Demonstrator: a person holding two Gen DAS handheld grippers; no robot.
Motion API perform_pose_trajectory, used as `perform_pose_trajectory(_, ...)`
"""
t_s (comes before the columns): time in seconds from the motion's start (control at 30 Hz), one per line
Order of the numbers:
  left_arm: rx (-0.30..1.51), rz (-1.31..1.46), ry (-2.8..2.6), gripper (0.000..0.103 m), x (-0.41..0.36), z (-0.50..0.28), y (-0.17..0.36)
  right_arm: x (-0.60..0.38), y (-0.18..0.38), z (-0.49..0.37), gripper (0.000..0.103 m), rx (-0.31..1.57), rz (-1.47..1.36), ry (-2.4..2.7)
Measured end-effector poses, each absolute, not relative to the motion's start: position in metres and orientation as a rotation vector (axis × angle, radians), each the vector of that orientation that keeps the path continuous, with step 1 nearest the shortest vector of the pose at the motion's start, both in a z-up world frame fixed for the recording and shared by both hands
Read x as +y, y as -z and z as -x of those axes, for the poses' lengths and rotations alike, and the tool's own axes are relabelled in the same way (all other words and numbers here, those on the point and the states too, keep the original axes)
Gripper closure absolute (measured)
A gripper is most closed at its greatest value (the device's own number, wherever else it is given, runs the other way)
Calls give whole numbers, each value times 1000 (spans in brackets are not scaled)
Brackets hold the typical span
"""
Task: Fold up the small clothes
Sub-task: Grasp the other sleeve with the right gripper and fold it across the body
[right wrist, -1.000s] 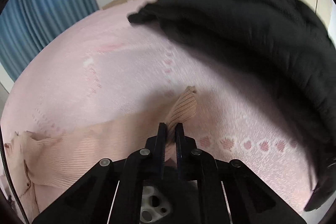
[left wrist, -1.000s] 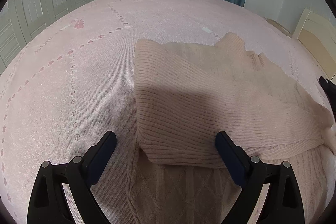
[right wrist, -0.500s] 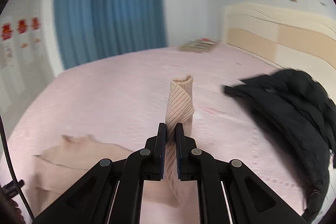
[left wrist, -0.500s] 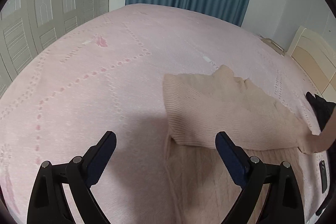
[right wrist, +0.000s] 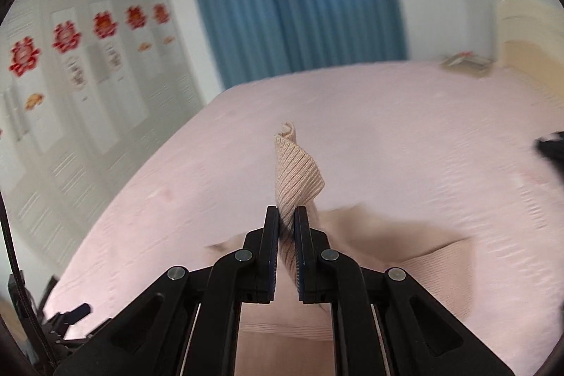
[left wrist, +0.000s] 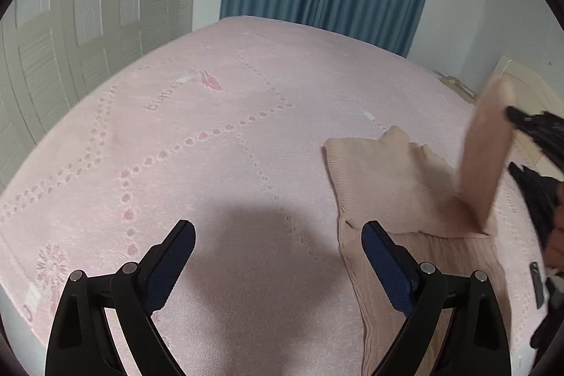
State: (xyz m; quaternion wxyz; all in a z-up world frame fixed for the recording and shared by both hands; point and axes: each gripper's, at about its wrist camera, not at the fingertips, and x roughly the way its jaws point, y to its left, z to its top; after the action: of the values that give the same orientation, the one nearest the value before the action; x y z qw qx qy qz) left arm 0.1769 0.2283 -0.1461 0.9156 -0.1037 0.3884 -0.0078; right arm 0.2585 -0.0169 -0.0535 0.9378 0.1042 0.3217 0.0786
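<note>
Left wrist view: the left gripper [left wrist: 278,256] hovers with fingers wide over the bed [left wrist: 225,164], just left of the sweater [left wrist: 394,192]. Right wrist view: the right gripper [right wrist: 286,235] pinches the sweater's sleeve [right wrist: 296,175], raised above the sweater. Best to lay the sleeve flat across the body, without twisting.

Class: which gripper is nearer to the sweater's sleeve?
Right. The right gripper is clamped on the sleeve; the left gripper hangs open over the bedspread, beside the sweater's body.
</note>
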Motion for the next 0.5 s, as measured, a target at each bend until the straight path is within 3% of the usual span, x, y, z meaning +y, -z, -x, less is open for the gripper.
perform_pose_trajectory(0.13,789,197,38,8,237,-173,160,20,93,-275,99,721,-240,-254)
perform_pose_trajectory(0.37,834,225,60,8,226,-185,187,48,160,-284,96,857,-185,-333)
perform_pose_trajectory(0.47,835,248,97,8,210,-192,191,13,164,-267,77,833,-143,-277)
perform_pose_trajectory(0.5,835,253,119,8,202,-196,192,-1,163,-264,65,825,-134,-249)
